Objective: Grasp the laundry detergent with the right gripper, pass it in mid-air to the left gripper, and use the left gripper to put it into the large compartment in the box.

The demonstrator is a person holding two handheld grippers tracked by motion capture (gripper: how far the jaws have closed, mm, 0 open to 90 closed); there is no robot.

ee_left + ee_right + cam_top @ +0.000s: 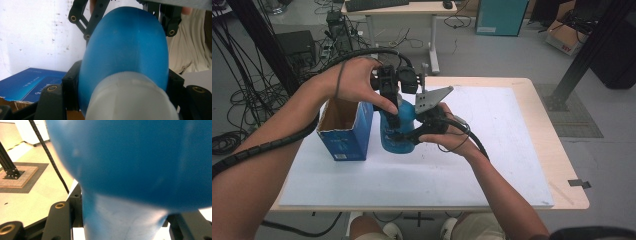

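Both grippers are clamped on the same blue bottle (394, 131), which is upright just beside the open blue carton (343, 131) on the white board (492, 165). The left gripper (392, 107) comes down from above, jaws closed around the upper body near the pale cap (130, 98). The right gripper (414, 131) comes in from the side away from the carton and, going by its own view, pinches the bottle at a narrower pale part with the blue bulge swelling out past the jaws.

What I'd worry about: two rigid grips on one rounded, smooth-looking bottle. If the hands pull or twist in slightly different directions, I'd guess it squirts out of one pair of jaws or tips into the carton. The carton looks light, so a nudge from the bottle or the left hand (354, 80) would probably shove it along the board. If the cap is loose, twisting could pop it too.

Hard to say a lot here. From above, hands and gripper bodies cover most of the bottle, so I can't tell if its base rests on the board or hangs just off it. Both gripper views are mostly blurry blue plastic. The carton's inside is shadowed, and its label is too small to read.
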